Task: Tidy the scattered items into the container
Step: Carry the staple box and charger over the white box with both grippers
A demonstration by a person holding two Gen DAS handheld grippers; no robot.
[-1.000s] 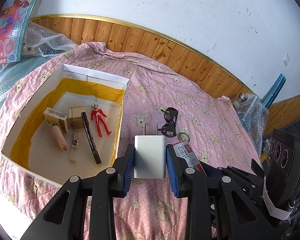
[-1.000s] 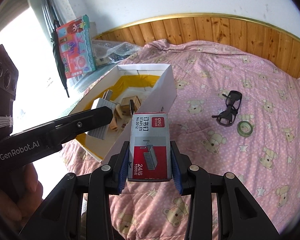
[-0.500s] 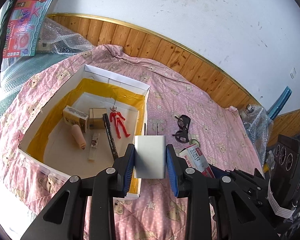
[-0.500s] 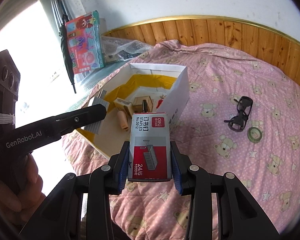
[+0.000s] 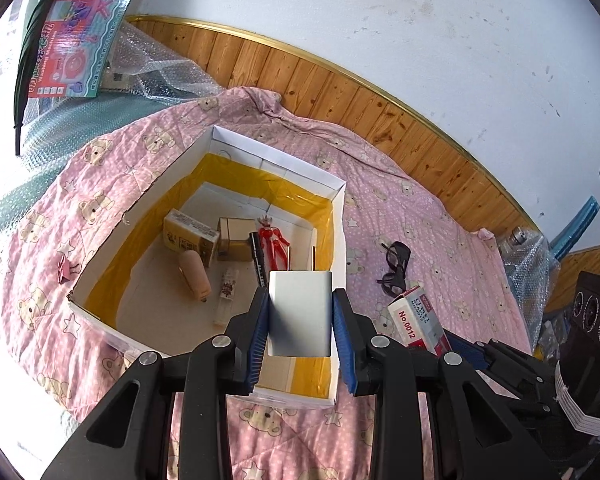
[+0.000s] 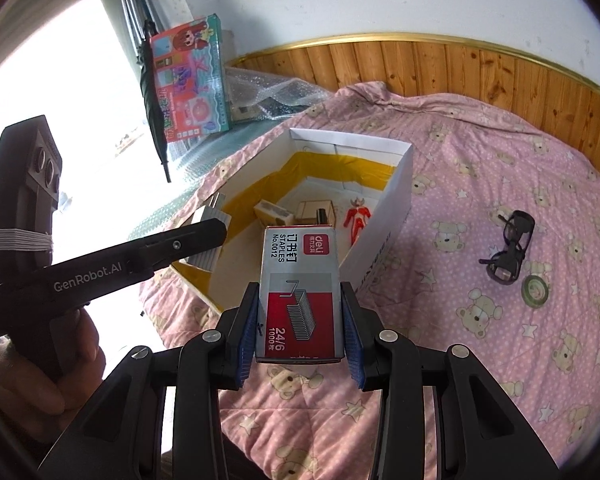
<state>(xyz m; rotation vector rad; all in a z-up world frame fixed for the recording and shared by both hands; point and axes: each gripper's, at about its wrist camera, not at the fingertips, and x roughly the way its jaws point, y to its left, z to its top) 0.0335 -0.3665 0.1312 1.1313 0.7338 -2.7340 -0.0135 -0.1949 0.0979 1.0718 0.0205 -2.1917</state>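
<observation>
Left wrist view: your left gripper [image 5: 300, 320] is clamped on a white plug adapter [image 5: 300, 312], prongs pointing away from you, blue pads flat on both its sides.
Adapter position: it hangs above the near right corner of the box [image 5: 276, 170], over or just inside the near wall; which one cannot be told.
Right wrist view: your right gripper [image 6: 300, 320] is closed around a red and white staple box [image 6: 300, 292], held squarely, label up.
Staple box position: it sits short of the near wall of the box [image 6: 400, 200], not yet over the floor.
Box contents: a red figure [image 5: 274, 240], a black marker [image 5: 259, 258], two small cartons [image 5: 190, 236] and a tan cylinder [image 5: 196, 276] crowd the far and middle floor.
Free floor: the near part looks bare; aim both drops there.
Advice, left: carry the adapter past the wall, lower it close to the floor, then let go.
Advice, right: wait until your left gripper is out, since both converge on the same corner.
Risk: a high release may bounce the adapter onto the blanket [image 5: 400, 216].
Outstanding: glasses [image 6: 510, 246] and a tape roll [image 6: 535, 289] lie well apart from the box.
</observation>
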